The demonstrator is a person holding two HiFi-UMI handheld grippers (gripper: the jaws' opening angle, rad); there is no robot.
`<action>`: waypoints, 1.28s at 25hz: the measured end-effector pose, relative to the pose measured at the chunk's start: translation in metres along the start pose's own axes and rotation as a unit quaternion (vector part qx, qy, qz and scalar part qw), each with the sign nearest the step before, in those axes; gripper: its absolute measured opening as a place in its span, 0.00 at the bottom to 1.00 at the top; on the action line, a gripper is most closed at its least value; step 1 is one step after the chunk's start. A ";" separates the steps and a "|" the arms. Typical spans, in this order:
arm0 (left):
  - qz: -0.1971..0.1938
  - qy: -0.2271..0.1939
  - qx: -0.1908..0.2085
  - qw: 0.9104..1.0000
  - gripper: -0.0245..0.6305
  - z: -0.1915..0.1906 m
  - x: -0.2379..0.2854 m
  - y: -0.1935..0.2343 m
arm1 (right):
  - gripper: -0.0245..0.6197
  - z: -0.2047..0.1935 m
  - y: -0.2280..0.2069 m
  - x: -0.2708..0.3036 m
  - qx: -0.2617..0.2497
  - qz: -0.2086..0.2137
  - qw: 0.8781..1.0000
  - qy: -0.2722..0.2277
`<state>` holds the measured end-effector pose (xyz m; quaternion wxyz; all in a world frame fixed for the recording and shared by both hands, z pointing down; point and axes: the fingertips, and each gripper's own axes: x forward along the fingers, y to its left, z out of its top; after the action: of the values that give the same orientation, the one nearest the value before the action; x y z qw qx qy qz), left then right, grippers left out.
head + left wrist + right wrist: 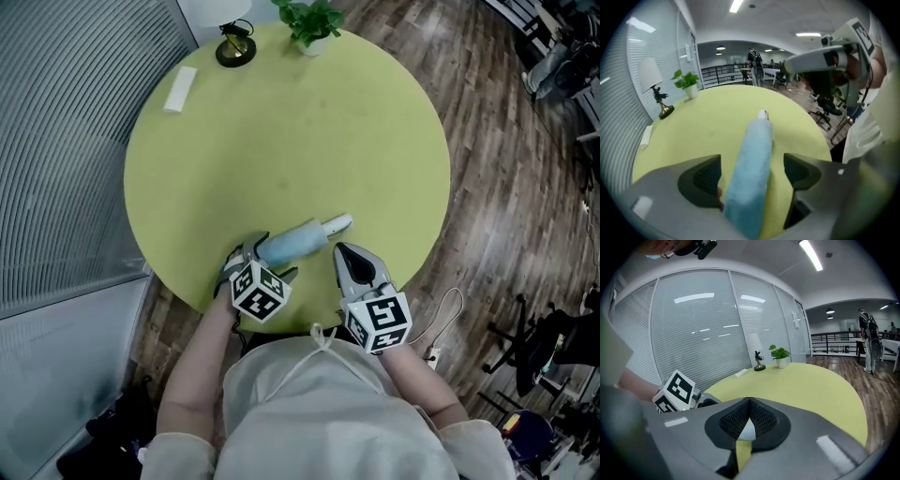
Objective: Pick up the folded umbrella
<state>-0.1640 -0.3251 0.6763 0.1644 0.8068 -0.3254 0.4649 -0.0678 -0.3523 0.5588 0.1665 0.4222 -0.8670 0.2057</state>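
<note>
The left gripper [751, 161] has its jaws wide apart on either side of the folded light-blue umbrella [298, 240], with neither pad pressing on it. The umbrella lies flat on the round yellow-green bench [281, 141], near its front edge. The right gripper [339, 247] is near the umbrella's white end, its jaws together and holding nothing

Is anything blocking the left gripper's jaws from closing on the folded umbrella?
Nothing visible does. The umbrella lies on the table, already between the open jaws of the left gripper, and only bare tabletop shows beside it.
</note>
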 end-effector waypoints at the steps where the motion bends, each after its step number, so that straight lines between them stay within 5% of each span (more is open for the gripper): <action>1: -0.006 0.014 0.019 1.000 0.68 -0.002 0.008 -0.001 | 0.04 -0.003 0.000 0.000 0.001 -0.003 1.000 0.003; 6: -0.034 0.072 0.081 0.994 0.68 -0.011 0.039 -0.006 | 0.04 -0.013 -0.007 -0.001 0.006 -0.021 1.000 0.018; 13: -0.048 0.120 0.113 0.985 0.56 -0.024 0.061 -0.009 | 0.04 -0.026 -0.017 -0.003 0.020 -0.035 0.999 0.034; 21: -0.091 0.124 0.094 0.984 0.57 -0.026 0.071 -0.003 | 0.04 -0.027 -0.031 0.001 0.029 -0.052 0.998 0.033; 32: -0.048 0.111 0.098 0.988 0.50 -0.025 0.063 -0.014 | 0.04 -0.023 -0.022 -0.017 0.022 -0.058 0.998 0.024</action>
<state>-0.1482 -0.3237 0.7434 0.1415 0.7773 -0.2193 0.5725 -0.0375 -0.3424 0.5755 0.1900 0.4697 -0.8323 0.2246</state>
